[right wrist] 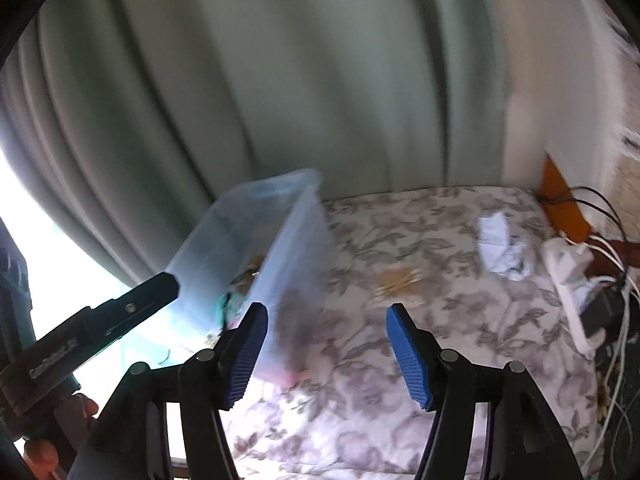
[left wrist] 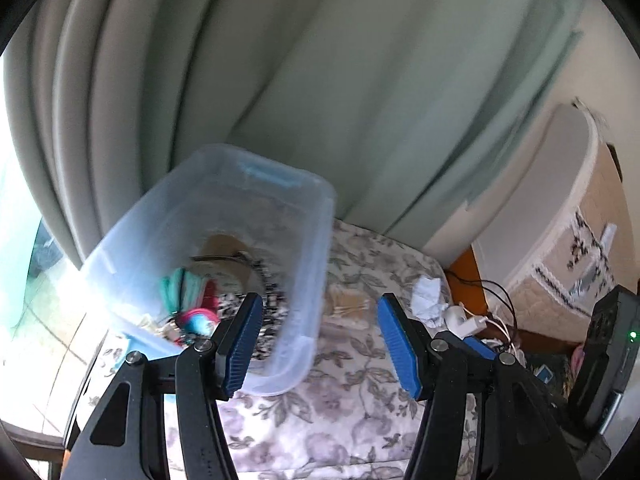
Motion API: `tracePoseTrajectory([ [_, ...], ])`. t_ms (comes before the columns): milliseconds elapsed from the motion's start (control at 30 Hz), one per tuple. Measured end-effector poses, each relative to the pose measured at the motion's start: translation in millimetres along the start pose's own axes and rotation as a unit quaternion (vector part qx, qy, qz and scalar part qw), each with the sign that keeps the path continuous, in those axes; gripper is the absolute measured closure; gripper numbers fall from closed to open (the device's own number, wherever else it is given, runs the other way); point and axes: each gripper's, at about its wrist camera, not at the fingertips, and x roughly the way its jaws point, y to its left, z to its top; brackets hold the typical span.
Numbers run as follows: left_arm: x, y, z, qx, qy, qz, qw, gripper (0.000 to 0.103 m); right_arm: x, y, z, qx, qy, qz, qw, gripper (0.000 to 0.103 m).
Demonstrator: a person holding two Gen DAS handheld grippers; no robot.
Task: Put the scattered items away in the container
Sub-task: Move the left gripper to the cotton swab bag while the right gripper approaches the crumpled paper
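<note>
Both jaws stood wide apart and held nothing: the left gripper and the right gripper each showed blue pads with only bedding between them.

The bin sat on the floral bed, ahead and left of both sets of jaws, its near corner just behind the left gripper's left pad. Inside lay a tape roll, some teal and red bits and patterned cloth, too blurred to name further. Out on the bed, ahead between the jaws, lay a bundle of tan sticks, and further right a crumpled paper beside a power strip. So I judged the tidying partly done, with at least those two pieces left outside.

Both grippers hung low over the near edge of the bed, pointed forward toward the curtain; the left one showed in the right view, reaching toward the bin's left side.
</note>
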Motion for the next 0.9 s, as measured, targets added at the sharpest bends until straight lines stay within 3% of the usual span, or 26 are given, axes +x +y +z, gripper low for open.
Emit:
tracePoseTrajectory([
  [133, 17, -24, -5, 0.022, 0.025, -0.019, 0.9993, 0.042, -3, -36, 1, 0.035, -0.004, -0.015, 0.999, 0.036],
  [367, 53, -61, -18, 0.058, 0.066, -0.014, 0.9961, 0.042, -7, -100, 0, 0.104, -0.010, -0.031, 0.994, 0.036],
  [633, 99, -90, -34, 0.091, 0.107, 0.002, 0.9901, 0.042, 11, -148, -5, 0.122, 0.015, -0.084, 0.989, 0.036],
  [900, 153, -92, -46, 0.092, 0.145, 0.040, 0.9842, 0.042, 38, -179, -12, 0.133, 0.051, -0.103, 0.984, 0.036],
])
